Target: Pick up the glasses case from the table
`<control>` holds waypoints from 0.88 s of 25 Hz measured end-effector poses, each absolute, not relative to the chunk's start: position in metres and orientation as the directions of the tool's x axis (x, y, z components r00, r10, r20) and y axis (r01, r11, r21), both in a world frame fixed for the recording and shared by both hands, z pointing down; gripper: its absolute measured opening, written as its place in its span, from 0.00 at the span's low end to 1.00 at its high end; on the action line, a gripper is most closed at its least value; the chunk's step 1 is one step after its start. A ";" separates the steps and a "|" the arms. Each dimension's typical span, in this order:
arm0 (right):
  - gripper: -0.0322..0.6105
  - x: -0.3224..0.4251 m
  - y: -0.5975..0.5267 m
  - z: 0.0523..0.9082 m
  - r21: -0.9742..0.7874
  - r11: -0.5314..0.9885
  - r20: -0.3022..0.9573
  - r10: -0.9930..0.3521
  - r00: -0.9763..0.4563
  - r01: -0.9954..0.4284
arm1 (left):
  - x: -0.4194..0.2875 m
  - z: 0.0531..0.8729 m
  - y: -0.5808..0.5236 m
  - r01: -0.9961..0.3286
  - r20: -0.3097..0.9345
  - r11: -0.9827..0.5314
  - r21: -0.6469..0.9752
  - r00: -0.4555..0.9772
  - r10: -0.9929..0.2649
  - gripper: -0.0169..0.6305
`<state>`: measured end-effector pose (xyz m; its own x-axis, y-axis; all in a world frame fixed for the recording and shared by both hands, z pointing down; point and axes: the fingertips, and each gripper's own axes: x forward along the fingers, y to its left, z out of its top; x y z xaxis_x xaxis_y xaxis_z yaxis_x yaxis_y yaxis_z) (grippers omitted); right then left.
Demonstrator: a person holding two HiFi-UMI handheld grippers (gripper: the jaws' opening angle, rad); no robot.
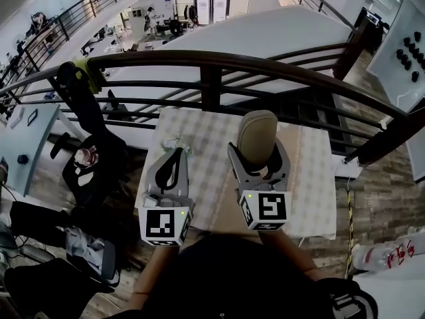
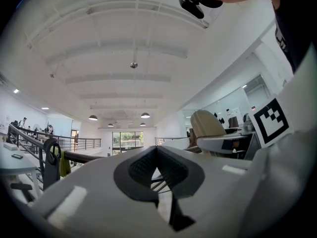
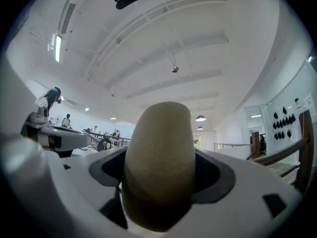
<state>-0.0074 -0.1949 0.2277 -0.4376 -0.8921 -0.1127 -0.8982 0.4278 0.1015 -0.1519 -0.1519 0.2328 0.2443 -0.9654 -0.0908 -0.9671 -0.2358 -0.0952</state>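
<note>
Looking down from the head view, you see a dark curved railing point(image 1: 212, 62) run across the frame, with a lower floor beyond it. Just on your side of it stands the surface point(image 1: 312, 178), spread with a pale checked cloth.

Your two claws hang over the near half of that cloth, side by side and apart from each other. Your right claw point(image 1: 257, 153) is clamped on the glasses case point(image 1: 257, 137), one jaw pressed against each side of it. In the right gripper view the case point(image 3: 161, 162) fills the gap of the claw point(image 3: 159, 152) completely, and only ceiling and far walls show behind it.

The case is a beige, matte, oblong shell with a rounded end and a faintly grainy skin. It stands upright out of the jaws, rounded end uppermost, held over the surface with no part of it seen touching the cloth. It also shows in the left gripper view point(image 2: 208, 125), off to the right.

Your left claw point(image 1: 178, 151) is closed, its tips meeting with nothing between them point(image 2: 157, 148).

A small pale crumpled thing point(image 1: 174, 143) lies on the cloth just beside the left claw's tips; what it is cannot be told.
</note>
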 end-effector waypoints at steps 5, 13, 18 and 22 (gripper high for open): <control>0.63 -0.005 -0.190 0.230 0.112 0.416 -0.116 -0.897 -0.427 -0.903 | -0.153 0.239 -0.147 -0.962 -0.089 -0.232 -0.141 0.246 -0.965 0.04; 0.63 -0.003 -0.186 0.237 0.109 0.423 -0.107 -0.895 -0.433 -0.900 | -0.155 0.243 -0.141 -0.971 -0.081 -0.207 -0.117 0.217 -0.973 0.04; 0.63 -0.004 -0.185 0.242 0.104 0.436 -0.100 -0.890 -0.446 -0.894 | -0.154 0.252 -0.139 -0.973 -0.067 -0.207 -0.104 0.214 -0.974 0.04; 0.63 -0.004 -0.184 0.244 0.102 0.441 -0.093 -0.888 -0.450 -0.892 | -0.153 0.251 -0.138 -0.973 -0.064 -0.210 -0.101 0.217 -0.974 0.04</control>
